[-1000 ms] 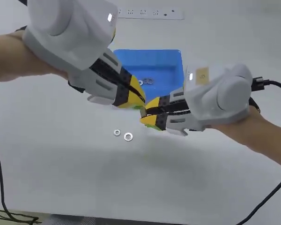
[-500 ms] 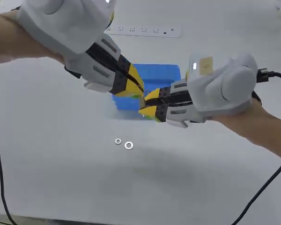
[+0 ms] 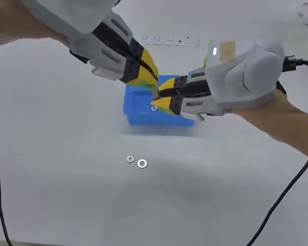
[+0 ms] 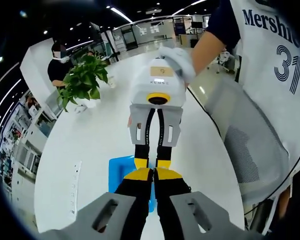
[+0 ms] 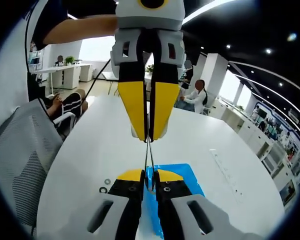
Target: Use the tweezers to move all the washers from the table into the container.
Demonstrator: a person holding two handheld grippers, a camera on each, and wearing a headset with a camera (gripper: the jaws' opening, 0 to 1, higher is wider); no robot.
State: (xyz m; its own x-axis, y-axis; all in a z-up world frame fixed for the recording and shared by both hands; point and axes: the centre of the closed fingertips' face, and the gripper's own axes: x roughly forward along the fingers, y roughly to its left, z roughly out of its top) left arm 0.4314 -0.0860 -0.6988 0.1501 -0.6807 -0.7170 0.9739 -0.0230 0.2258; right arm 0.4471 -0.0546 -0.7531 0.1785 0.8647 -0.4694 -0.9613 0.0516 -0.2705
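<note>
2 washers [image 3: 142, 163] lie side by side, apart, on the white worktop [image 3: 66, 154], well on the near side of the blue container [image 3: 138, 117]. The right gripper view has them left of the container [image 5: 177, 175]. 1 more washer [image 3: 154, 108] sits inside it, just under the jaw tips.

Tweezers [image 5: 148, 155]: a thin metal pair spanning tip to tip between the 2 tools. Left hand-held gripper [image 3: 153, 86]: jaws closed to a narrow line on the tweezers' far end. Right hand-held gripper [image 3: 159, 100]: jaws nearly together, tweezers between them. The 2 sets of yellow tips meet head-on above the container.

Change vs 1.0 s ago:
- The tips were at the container's near edge then and are over its inside now.
- The loose pair on the worktop keeps its spacing.
- The 2 washers seen in the container then are down to 1 visible.
- The whole picture has shifted, so the camera moved.

In the way: both tools cover the far part of the container in the head view.

Around:
- power strip [image 3: 167, 39] beyond the container
- black cable [image 3: 277, 205] trailing from the right tool
- potted plant [image 4: 82, 82]
- mesh chair [image 5: 25, 155]
</note>
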